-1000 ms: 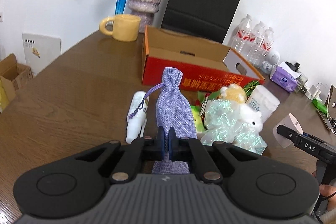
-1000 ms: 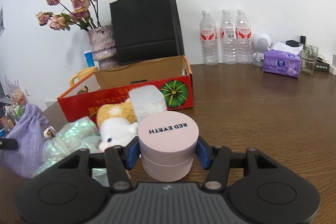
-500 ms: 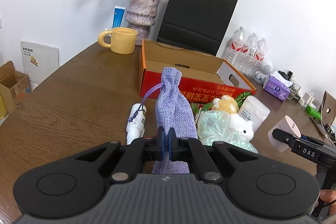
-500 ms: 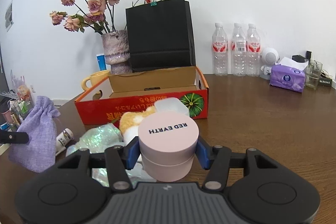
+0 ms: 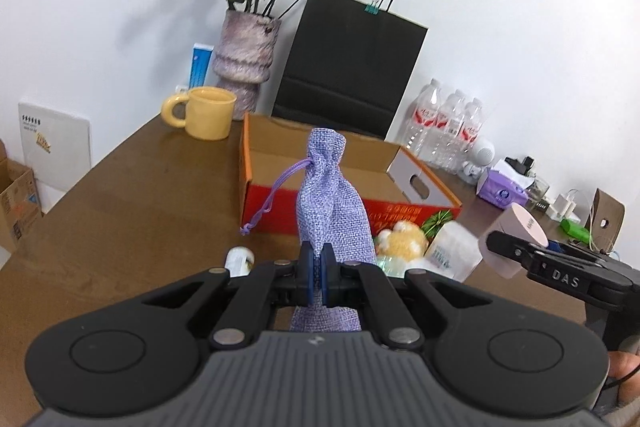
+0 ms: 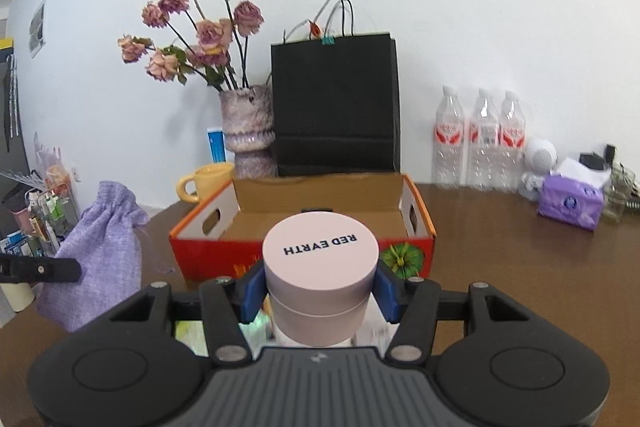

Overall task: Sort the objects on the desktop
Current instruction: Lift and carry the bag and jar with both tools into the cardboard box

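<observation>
My left gripper (image 5: 317, 277) is shut on a purple drawstring pouch (image 5: 330, 203) and holds it upright above the table, in front of the open red cardboard box (image 5: 416, 205). The pouch also shows in the right wrist view (image 6: 100, 251). My right gripper (image 6: 320, 291) is shut on a round pink jar (image 6: 320, 275) marked RED EARTH, held in front of the box (image 6: 416, 247). The jar also shows at the right of the left wrist view (image 5: 516, 241). The box looks empty inside.
On the table (image 5: 120, 211) lie a plush toy (image 5: 402, 241), a white packet (image 5: 452, 253) and a white tube (image 5: 239, 259). Behind the box stand a yellow mug (image 5: 208, 113), a vase of roses (image 5: 246, 55), a black paper bag (image 5: 352, 67), water bottles (image 6: 478, 143) and a purple tissue pack (image 6: 570, 201).
Both grippers have risen with their loads and moved closer to the red box. The pile of objects on the table has dropped lower in both views.
</observation>
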{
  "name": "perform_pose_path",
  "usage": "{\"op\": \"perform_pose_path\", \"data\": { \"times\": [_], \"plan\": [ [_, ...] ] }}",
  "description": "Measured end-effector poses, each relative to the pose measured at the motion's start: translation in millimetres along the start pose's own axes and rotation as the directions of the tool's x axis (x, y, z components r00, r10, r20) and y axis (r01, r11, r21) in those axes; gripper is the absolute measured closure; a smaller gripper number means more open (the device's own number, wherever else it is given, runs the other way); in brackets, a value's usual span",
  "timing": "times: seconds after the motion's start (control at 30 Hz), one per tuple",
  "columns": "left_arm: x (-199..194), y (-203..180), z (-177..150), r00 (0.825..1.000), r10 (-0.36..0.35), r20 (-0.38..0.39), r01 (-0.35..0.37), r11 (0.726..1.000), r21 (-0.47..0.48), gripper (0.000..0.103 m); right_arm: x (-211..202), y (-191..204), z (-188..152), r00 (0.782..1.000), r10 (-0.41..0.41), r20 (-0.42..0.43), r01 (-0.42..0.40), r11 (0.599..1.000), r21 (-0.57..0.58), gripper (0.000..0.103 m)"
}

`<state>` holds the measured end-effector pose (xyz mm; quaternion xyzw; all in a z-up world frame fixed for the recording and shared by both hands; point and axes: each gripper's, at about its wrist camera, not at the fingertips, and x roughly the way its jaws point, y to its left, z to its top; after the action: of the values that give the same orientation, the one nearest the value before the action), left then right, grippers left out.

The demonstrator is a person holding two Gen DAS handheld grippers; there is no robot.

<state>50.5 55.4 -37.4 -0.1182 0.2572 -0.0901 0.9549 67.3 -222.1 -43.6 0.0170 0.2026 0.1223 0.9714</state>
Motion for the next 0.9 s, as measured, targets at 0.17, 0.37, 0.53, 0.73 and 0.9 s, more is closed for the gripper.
{"op": "perform_pose_path", "data": {
  "times": [0.17,0.37,0.53,0.73,0.9],
  "plan": [
    [6,-2,23,0.999,-0.011,0.038,0.011,1.0,0.011,0.099,13,1,27,1.0,0.001,0.024,-0.001,1.0,-0.022,0.049],
    [24,-8,57,0.997,-0.013,0.076,0.01,0.999,0.03,0.099,33,-1,63,0.999,0.004,0.046,-0.002,0.999,-0.046,0.049],
    [48,-10,83,0.997,-0.023,0.069,0.022,1.0,0.02,0.099,56,-3,91,0.999,0.006,0.053,-0.002,0.998,-0.065,0.049],
    [83,-6,111,0.998,-0.024,0.06,0.024,1.0,-0.003,0.099,92,-4,117,0.999,0.022,0.042,-0.018,0.996,-0.089,0.049],
    [115,-5,132,0.999,-0.006,0.051,0.006,1.0,-0.002,0.099,130,-6,136,0.999,0.032,0.017,-0.03,0.994,-0.108,0.049]
  ]
}}
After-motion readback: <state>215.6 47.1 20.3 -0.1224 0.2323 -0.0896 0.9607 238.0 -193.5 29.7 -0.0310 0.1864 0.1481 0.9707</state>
